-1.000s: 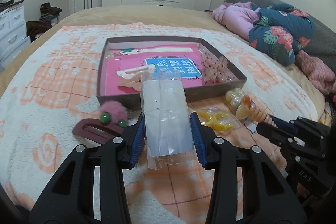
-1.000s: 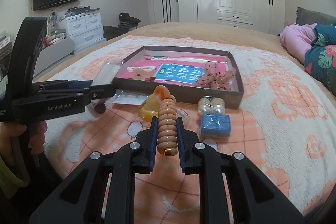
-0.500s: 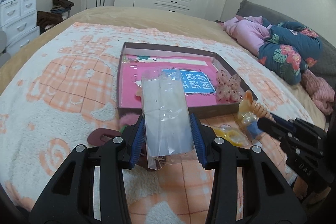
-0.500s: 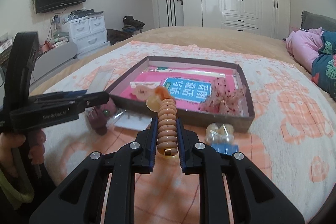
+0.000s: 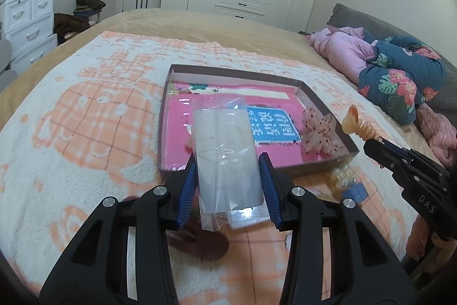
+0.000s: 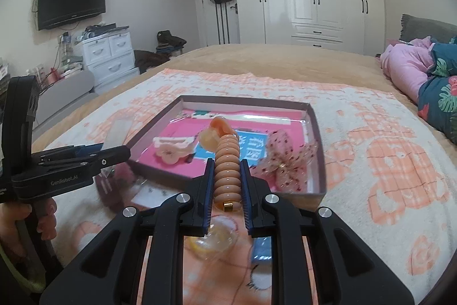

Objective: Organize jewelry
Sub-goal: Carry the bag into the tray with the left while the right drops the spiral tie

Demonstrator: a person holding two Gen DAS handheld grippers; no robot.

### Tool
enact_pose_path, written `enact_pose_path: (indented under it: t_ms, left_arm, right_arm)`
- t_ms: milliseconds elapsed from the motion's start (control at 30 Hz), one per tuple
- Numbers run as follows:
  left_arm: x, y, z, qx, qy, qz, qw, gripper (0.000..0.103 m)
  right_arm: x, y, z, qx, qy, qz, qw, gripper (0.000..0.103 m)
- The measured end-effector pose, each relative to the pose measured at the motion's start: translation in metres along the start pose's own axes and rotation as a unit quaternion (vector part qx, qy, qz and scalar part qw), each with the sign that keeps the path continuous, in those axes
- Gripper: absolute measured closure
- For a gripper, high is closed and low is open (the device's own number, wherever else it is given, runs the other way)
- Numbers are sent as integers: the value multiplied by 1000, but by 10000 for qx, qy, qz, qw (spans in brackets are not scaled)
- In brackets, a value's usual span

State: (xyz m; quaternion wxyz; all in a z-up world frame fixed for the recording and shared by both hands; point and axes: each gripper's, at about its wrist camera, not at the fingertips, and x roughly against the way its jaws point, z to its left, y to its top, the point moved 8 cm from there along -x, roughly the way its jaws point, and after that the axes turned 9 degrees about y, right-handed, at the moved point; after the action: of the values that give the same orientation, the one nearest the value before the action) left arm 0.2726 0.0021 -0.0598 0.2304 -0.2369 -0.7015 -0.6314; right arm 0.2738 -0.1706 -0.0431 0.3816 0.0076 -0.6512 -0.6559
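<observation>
Left wrist view: the left gripper (image 5: 228, 185) is clamped on a clear flat plastic sleeve (image 5: 225, 159), held above the near wall of a shallow brown cardboard box lid (image 5: 325, 102) with a pink lining. A sheer dotted pink bow (image 5: 318, 133) is seen inside the lid at its right side. The lid rests on an orange-and-white fleece blanket (image 5: 94, 116) spread over the bed. A dark maroon hair clip (image 5: 200, 243) lies on the blanket beneath the gripper. The right gripper (image 5: 371, 143) enters from the right.

Right wrist view: the right gripper (image 6: 227, 185) is closed on a ribbed peach bead bracelet (image 6: 227, 162), carried over the lid's near edge. A cream hair claw (image 6: 172, 149) lies in the lid. A hand (image 6: 17, 222) is seen on the left gripper's handle.
</observation>
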Motion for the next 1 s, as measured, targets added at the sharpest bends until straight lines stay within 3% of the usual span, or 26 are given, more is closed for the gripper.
enact_pose_path:
  t_ms: [600, 1000]
  left_arm:
    - [-34, 32, -39, -364, -114, -55, 9993, 69]
    - [-70, 29, -69, -674, -193, 274, 9972, 69]
  right_arm:
    - [-15, 20, -53, -359, -367, -36, 9987, 86]
    - [-40, 27, -82, -457, -501, 166, 9976, 86]
